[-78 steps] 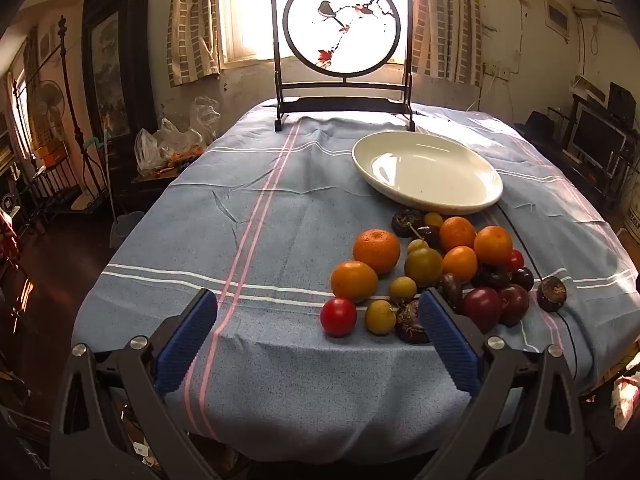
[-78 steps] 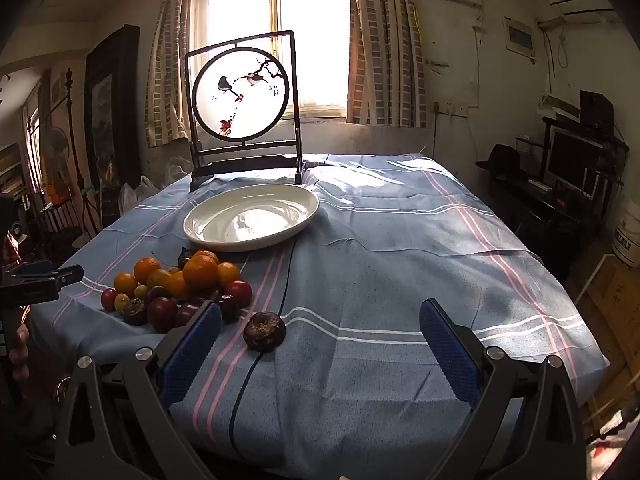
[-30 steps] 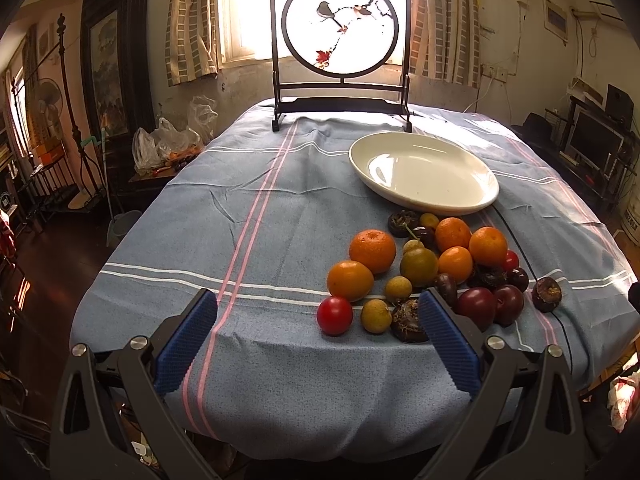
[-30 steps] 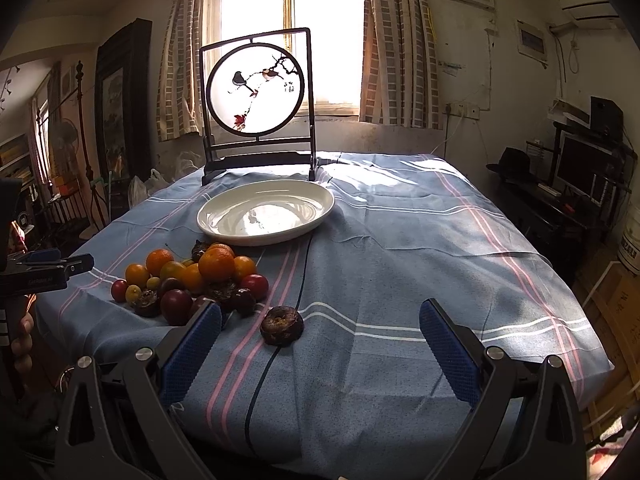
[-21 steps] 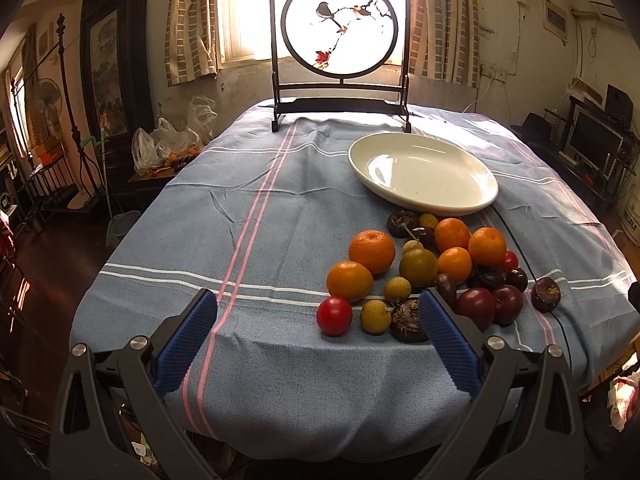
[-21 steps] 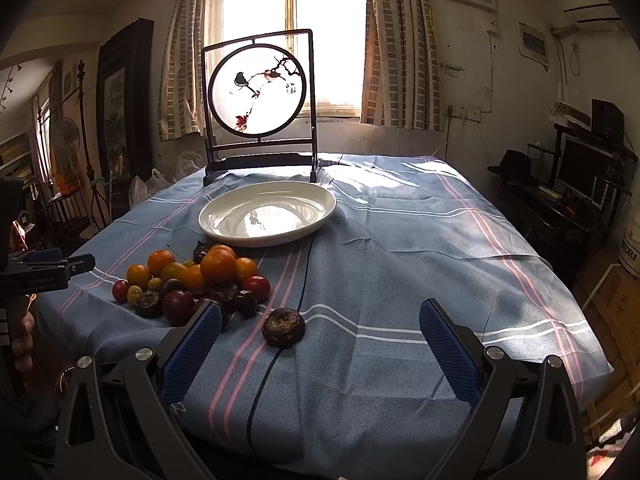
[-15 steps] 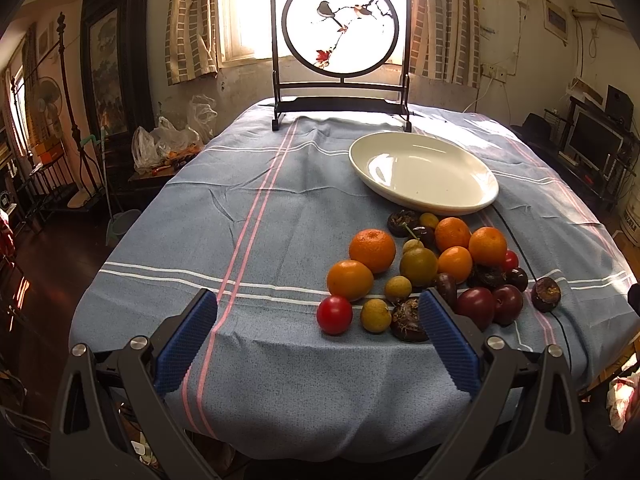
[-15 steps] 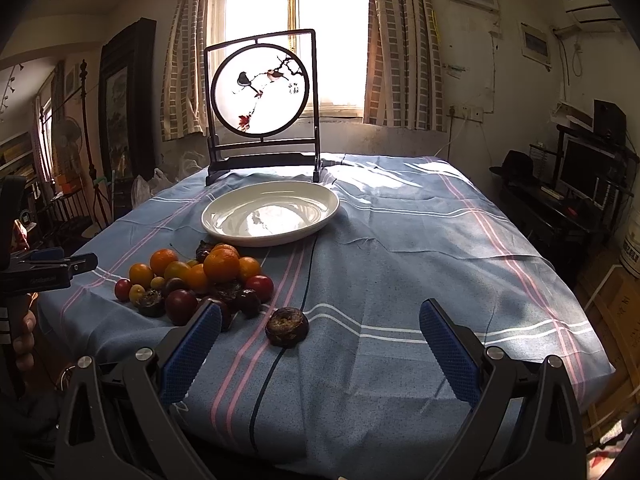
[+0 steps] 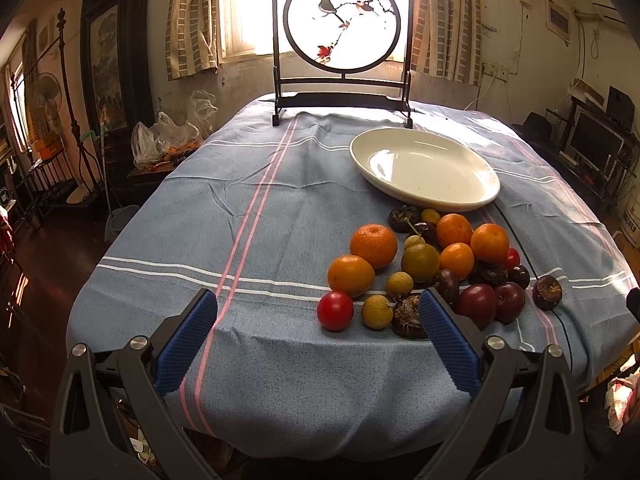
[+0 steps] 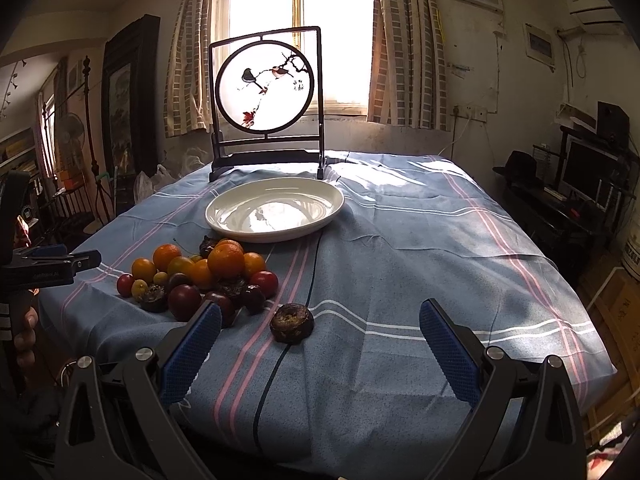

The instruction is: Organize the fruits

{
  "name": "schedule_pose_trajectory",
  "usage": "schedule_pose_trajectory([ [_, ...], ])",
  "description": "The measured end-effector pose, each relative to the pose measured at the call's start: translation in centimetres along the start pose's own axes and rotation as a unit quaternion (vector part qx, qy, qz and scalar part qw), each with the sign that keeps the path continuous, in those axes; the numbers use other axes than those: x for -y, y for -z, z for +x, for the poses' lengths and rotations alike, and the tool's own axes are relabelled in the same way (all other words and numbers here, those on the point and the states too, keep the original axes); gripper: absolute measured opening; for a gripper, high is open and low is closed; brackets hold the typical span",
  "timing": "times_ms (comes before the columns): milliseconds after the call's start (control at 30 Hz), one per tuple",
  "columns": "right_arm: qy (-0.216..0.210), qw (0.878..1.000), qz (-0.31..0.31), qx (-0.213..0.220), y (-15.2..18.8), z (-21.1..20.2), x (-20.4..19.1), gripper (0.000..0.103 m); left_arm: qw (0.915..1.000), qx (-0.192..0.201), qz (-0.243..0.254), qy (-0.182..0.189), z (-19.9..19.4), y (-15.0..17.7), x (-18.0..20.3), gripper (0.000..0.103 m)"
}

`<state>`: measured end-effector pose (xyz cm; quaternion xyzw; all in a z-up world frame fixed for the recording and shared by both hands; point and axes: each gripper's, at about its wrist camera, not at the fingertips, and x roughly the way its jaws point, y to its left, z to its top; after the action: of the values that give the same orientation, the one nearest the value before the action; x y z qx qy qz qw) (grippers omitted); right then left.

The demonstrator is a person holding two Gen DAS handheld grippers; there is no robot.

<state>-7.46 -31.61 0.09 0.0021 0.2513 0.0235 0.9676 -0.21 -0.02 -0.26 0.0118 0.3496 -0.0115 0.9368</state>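
A table draped in a blue striped tablecloth [image 9: 280, 200] fills both wrist views, with a framed bird-and-branch screen [image 9: 342, 28] standing at its far end before a bright window. Nearer sits a large white oval plate [image 10: 276, 210], bare, its long axis running roughly across the table. Just in front of the plate lies the heap of fruit [image 9: 432, 264]: tangerines, a greenish-yellow round fruit, small yellow fruits, dark red plums, red cherry tomatoes and wrinkled dark passion fruits, all on the cloth and none on the plate, so the sorting appears not yet begun.

The left gripper [image 9: 316, 338] hangs at the near table edge with jaws spread wide and nothing between them; the heap lies ahead and to its right, a red cherry tomato [image 9: 335, 310] and a small yellow fruit [image 9: 376, 311] closest inside the gap. The right gripper [image 10: 320, 338] is likewise released and empty, the heap ahead and to its left. A lone passion fruit [image 10: 292, 323], set apart from the pile, lies almost directly ahead between the right gripper's fingers, making that arm the likelier one for it.

Only the right wrist view shows the person's other hand [image 10: 24, 328] gripping the left tool's handle at the frame's left edge; only the left view separates the front row of small fruits, which the right view sees bunched behind a plum [image 10: 184, 297]
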Motion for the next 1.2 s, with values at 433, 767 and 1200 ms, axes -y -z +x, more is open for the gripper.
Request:
schedule_pose_trajectory([
  [433,-0.003,1.000,0.000,-0.002,0.3,0.2,-0.3,0.099,1.0000,-0.002,-0.003,0.001,0.1,0.2,-0.2,0.099],
  [767,-0.012,1.000,0.005,-0.013,0.6,0.8,-0.2,0.099,1.0000,-0.002,-0.004,0.001,0.1,0.3,-0.3,0.099],
  [1200,-0.048,0.993,-0.048,-0.098,0.8,7.9,-2.0,0.053,0.9986,-0.046,0.026,0.004,3.6,1.8,-1.5,0.099],
])
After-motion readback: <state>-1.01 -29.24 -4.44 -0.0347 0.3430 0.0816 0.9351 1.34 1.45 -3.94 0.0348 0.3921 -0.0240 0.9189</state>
